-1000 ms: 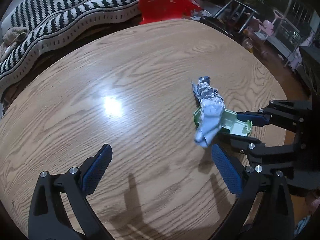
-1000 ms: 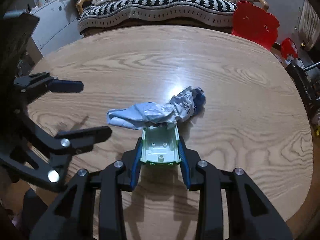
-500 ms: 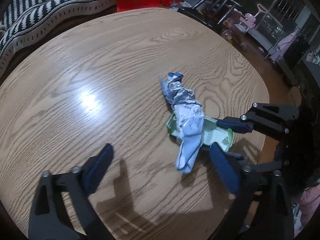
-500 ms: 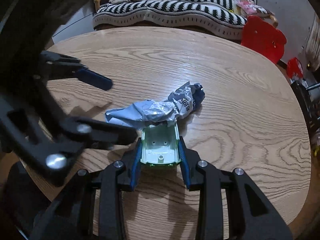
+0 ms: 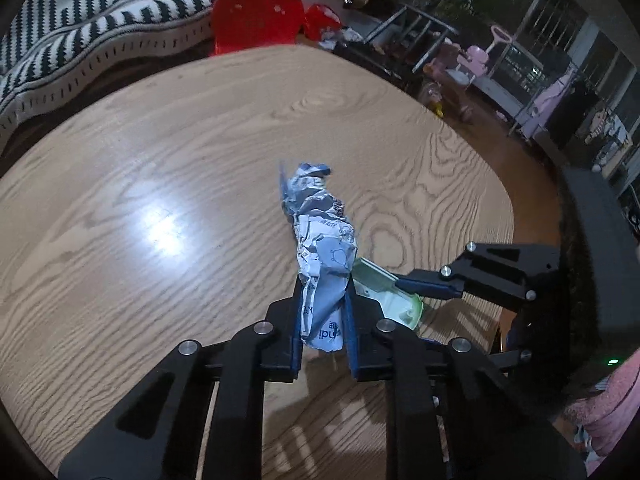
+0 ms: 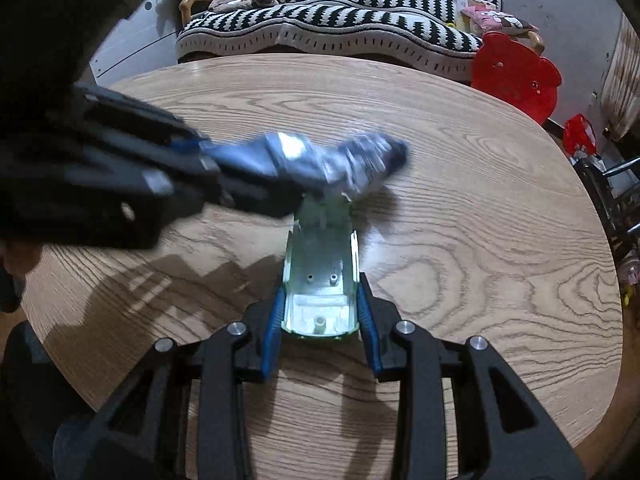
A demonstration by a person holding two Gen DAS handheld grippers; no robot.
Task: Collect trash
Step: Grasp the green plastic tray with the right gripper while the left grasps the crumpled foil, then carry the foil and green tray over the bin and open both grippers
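Observation:
A crumpled blue-and-silver wrapper [image 5: 323, 248] lies lengthwise on the round wooden table [image 5: 160, 168]. Its near end sits between the blue pads of my left gripper [image 5: 322, 312], whose jaws are closing and press on it. In the right wrist view the wrapper [image 6: 320, 160] is blurred, with the left gripper [image 6: 208, 168] coming in from the left. A pale green plastic tray [image 6: 320, 276] is clamped between the pads of my right gripper [image 6: 320, 312]. Its far end reaches under the wrapper. From the left wrist view the tray [image 5: 388, 292] shows to the right, beside the right gripper [image 5: 432, 288].
A black-and-white striped sofa [image 6: 340, 20] runs behind the table. A red plastic chair [image 6: 516, 76] stands at the table's far right edge. Metal racks and pink toys [image 5: 476, 56] crowd the floor beyond. A pink sleeve [image 5: 612, 400] shows at the lower right.
My left gripper swung right from bare table onto the wrapper and its wide jaws closed on the near end. The right gripper kept hold of the green tray.

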